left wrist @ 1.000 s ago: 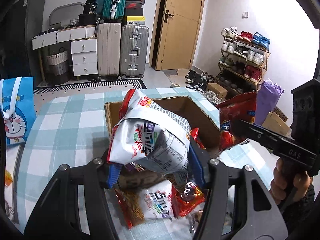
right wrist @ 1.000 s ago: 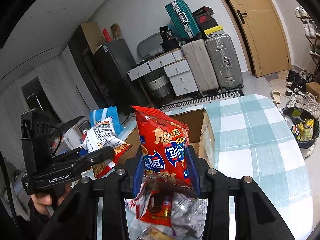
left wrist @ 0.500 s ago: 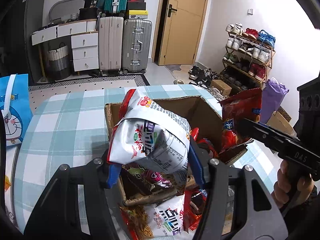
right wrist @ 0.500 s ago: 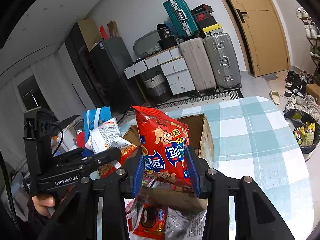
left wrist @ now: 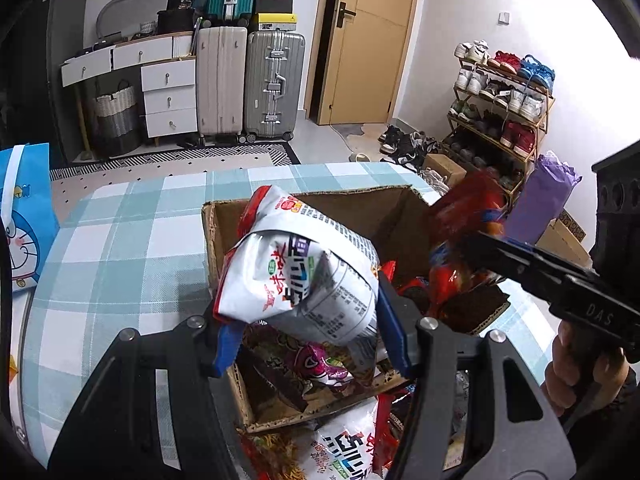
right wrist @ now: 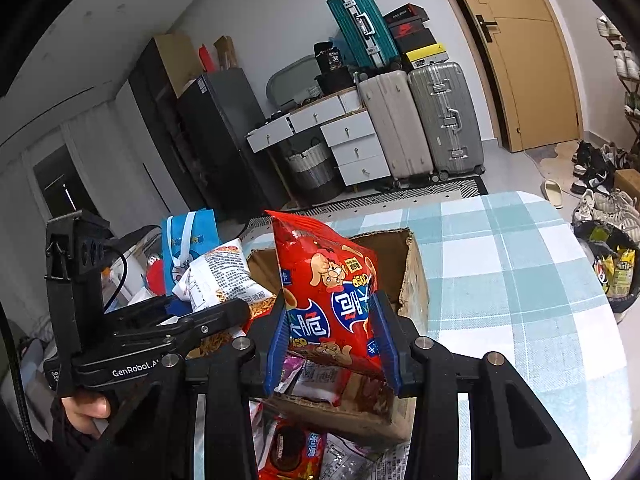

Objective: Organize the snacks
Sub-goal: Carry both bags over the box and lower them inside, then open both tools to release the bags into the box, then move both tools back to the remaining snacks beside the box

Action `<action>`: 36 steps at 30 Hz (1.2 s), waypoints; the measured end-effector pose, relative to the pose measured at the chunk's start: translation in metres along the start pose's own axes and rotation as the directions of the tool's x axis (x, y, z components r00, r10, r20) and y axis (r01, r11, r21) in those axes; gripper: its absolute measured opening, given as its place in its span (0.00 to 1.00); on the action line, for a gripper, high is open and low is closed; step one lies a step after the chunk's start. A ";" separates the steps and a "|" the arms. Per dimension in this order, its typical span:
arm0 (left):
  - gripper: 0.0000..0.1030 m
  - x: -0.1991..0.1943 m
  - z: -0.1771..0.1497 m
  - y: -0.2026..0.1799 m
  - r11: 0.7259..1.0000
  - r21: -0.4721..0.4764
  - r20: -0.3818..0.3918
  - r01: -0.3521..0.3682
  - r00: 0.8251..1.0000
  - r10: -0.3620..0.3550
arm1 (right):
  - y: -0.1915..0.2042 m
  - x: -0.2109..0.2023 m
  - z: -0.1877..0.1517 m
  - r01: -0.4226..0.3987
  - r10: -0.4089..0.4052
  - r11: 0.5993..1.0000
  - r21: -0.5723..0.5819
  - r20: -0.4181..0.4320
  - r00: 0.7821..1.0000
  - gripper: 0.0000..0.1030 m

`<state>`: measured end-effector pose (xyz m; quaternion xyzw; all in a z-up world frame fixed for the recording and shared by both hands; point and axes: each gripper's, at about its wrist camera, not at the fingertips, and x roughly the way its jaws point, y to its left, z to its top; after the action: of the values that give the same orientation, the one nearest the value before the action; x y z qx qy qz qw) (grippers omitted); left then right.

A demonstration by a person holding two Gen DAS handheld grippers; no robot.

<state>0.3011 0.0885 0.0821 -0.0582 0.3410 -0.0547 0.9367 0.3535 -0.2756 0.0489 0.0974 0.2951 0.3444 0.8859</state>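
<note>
Over cardboard box (left wrist: 224, 220), both bags nearer.

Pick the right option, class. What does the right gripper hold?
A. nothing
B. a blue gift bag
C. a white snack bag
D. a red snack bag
D: in the right wrist view, the right gripper has its blue pads pressed on a red snack bag above the cardboard box.

Support surface: table (right wrist: 516, 280) under a teal-and-white checked cloth.
We note an open cardboard box (left wrist: 224, 232) standing on the cloth, and loose snack packets (left wrist: 352, 452) lying on the cloth against the box's near wall; the far cloth is bare.
</note>
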 end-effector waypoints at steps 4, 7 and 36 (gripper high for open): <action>0.54 0.007 -0.007 -0.004 1.000 0.004 -0.009 -0.013 1.000 0.013 | 0.000 0.006 0.002 0.003 -0.003 1.000 -0.002 -0.004 1.000 0.36; 0.54 0.014 -0.007 -0.009 0.999 0.019 -0.015 -0.029 0.999 0.029 | 0.002 0.012 0.003 0.008 -0.008 1.000 -0.011 -0.006 1.000 0.34; 1.00 -0.056 -0.078 0.008 0.994 -0.086 -0.008 -0.060 0.998 0.060 | -0.010 -0.024 -0.042 0.101 -0.104 0.994 -0.030 -0.124 0.987 0.99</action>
<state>0.2084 0.0988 0.0569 -0.0882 0.3471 -0.0118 0.9336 0.3201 -0.3005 0.0228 0.0498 0.3507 0.3073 0.8832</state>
